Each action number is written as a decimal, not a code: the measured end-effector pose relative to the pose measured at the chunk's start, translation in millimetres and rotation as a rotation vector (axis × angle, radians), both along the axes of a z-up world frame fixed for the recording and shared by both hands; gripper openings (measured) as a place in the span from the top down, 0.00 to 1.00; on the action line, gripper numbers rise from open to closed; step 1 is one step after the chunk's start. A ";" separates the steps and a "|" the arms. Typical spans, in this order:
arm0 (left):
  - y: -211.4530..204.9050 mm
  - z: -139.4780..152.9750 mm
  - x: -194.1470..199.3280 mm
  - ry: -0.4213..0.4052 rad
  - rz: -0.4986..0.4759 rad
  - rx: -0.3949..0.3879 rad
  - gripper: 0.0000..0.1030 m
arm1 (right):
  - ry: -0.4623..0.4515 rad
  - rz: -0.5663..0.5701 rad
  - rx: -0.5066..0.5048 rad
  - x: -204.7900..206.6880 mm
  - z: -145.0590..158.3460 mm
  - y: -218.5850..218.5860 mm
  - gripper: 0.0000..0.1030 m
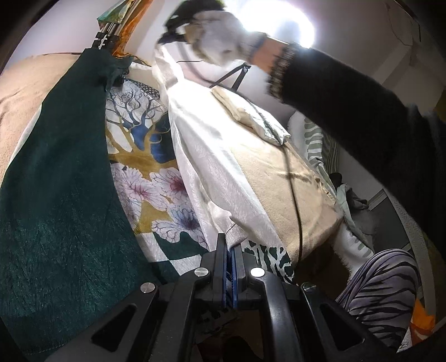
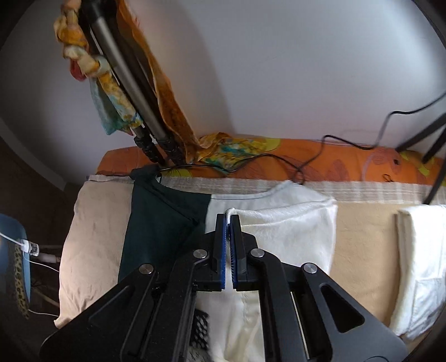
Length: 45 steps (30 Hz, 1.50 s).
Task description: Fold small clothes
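A garment with a dark green panel (image 1: 55, 181), a floral print middle (image 1: 156, 178) and a white satin side (image 1: 211, 167) lies on the beige bed cover (image 1: 278, 178). My left gripper (image 1: 229, 245) is shut on its near white hem. My right gripper (image 2: 229, 220) is shut on a white edge of the same garment (image 2: 278, 225) and holds it up; in the left wrist view it shows at the top (image 1: 178, 25), held by a gloved hand, with the white side lifted toward it. The green panel (image 2: 161, 222) lies flat to the left.
A folded white cloth (image 2: 421, 256) lies on the bed at the right. A tripod (image 2: 133, 92) with scarves stands at the far edge on an orange sheet (image 2: 334, 164). Black cables (image 2: 306, 161) cross the bed. A second stand's legs (image 2: 434, 150) are at far right.
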<state>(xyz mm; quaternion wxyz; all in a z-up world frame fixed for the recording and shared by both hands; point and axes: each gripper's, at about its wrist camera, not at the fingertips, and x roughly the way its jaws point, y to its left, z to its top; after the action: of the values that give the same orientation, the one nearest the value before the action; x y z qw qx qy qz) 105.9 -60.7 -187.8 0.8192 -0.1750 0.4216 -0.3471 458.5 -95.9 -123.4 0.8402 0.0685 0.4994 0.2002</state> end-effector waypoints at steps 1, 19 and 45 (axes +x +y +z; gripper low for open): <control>-0.2 -0.4 0.3 0.002 -0.002 0.000 1.00 | 0.013 0.008 -0.001 3.3 -7.4 7.8 0.96; 14.1 17.3 -14.4 -0.054 0.007 0.004 0.98 | -0.057 0.050 0.210 -107.9 52.7 -74.3 0.63; 7.1 8.1 -5.2 0.024 0.166 0.101 0.99 | 0.038 0.104 0.102 -419.9 -86.0 -136.8 0.63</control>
<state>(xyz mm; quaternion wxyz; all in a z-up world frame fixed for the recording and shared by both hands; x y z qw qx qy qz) 100.7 -53.6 -179.7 0.8477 -0.1720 0.4326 -0.2542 38.7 -232.6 -209.4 0.8146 0.0889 0.5071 0.2672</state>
